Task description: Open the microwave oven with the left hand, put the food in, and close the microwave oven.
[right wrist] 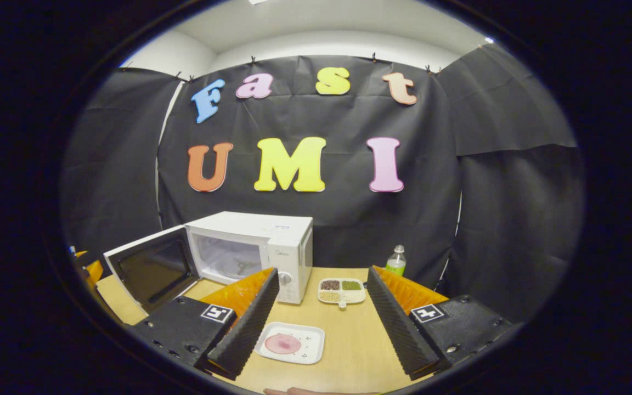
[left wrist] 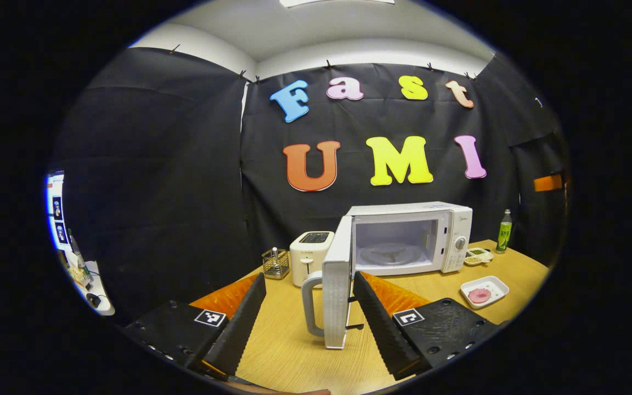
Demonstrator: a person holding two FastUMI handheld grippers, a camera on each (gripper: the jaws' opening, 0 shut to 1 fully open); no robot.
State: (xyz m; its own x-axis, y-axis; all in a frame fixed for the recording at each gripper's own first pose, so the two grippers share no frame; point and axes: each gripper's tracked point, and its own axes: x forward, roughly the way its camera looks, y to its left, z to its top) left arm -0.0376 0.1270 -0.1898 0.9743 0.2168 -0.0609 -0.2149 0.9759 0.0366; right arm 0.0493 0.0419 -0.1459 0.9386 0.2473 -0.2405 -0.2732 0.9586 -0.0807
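Observation:
The white microwave oven (left wrist: 409, 236) stands at the back of the wooden table with its door (left wrist: 337, 285) swung fully open toward me, the grey handle (left wrist: 310, 302) on its outer side. The glass turntable (left wrist: 390, 254) inside is bare. My left gripper (left wrist: 308, 321) is open, its fingers on either side of the door's edge without touching it. The food, a pink round piece on a white square plate (right wrist: 289, 343), lies on the table before my right gripper (right wrist: 319, 323), which is open just above it. The microwave (right wrist: 253, 249) and its open door (right wrist: 151, 269) sit to the left there.
A white toaster (left wrist: 309, 257) and a small wire holder (left wrist: 275, 263) stand left of the microwave. A divided dish of grains (right wrist: 342, 291) and a green bottle (right wrist: 396, 260) sit to its right. The wooden table (right wrist: 349, 340) runs between them.

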